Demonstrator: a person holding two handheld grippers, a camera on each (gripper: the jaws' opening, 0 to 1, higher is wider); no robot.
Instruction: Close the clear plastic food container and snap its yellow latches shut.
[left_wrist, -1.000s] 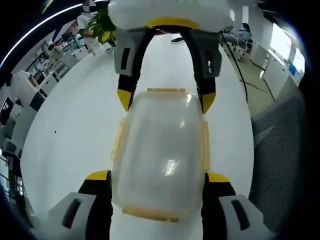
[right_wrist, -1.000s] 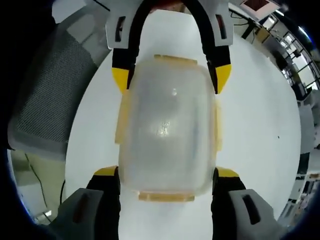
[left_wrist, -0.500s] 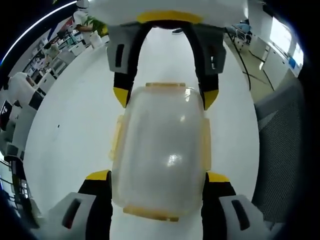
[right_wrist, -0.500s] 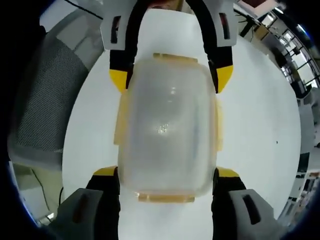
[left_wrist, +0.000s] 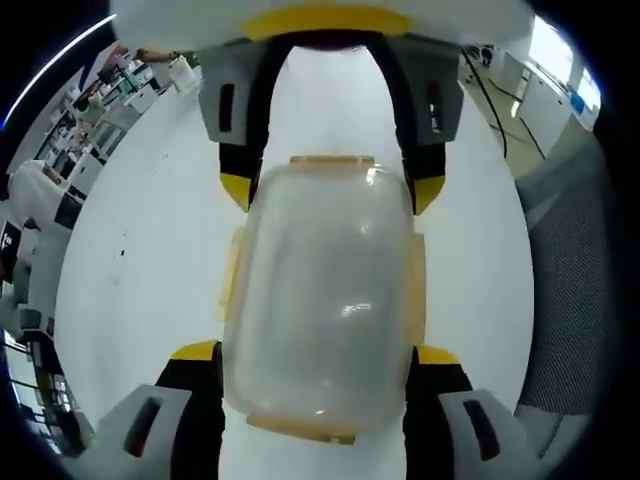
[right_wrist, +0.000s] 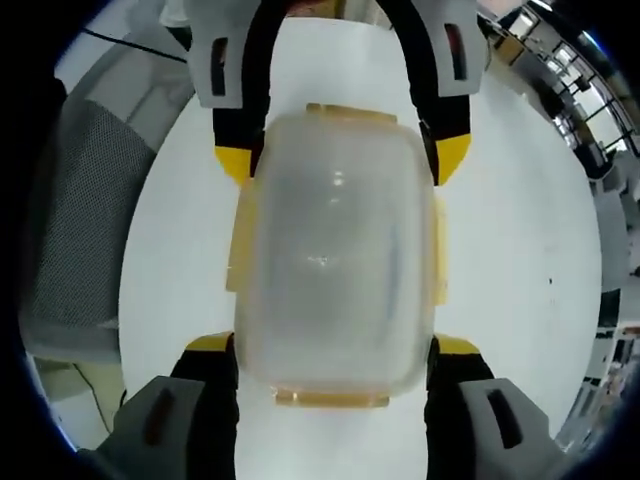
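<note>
White table (left_wrist: 130, 260) carries the clear plastic food container (left_wrist: 318, 300), lid on, and everything else is placed against that container. A mesh-backed chair (right_wrist: 85, 210) stands off the table edge to one side of it. Over the last second the opposing tongs have closed in on the container's far end in both views, so the 2 tools now bracket it end to end. The left tongs (left_wrist: 317, 352) stand apart, their yellow tips flanking the container's near corners; the right tongs (right_wrist: 332, 343) stand apart likewise at the opposite end. Yellow latches (right_wrist: 435, 250) along the 4 sides look splayed outward, so likely none is snapped yet; pressing them down probably comes next.
</note>
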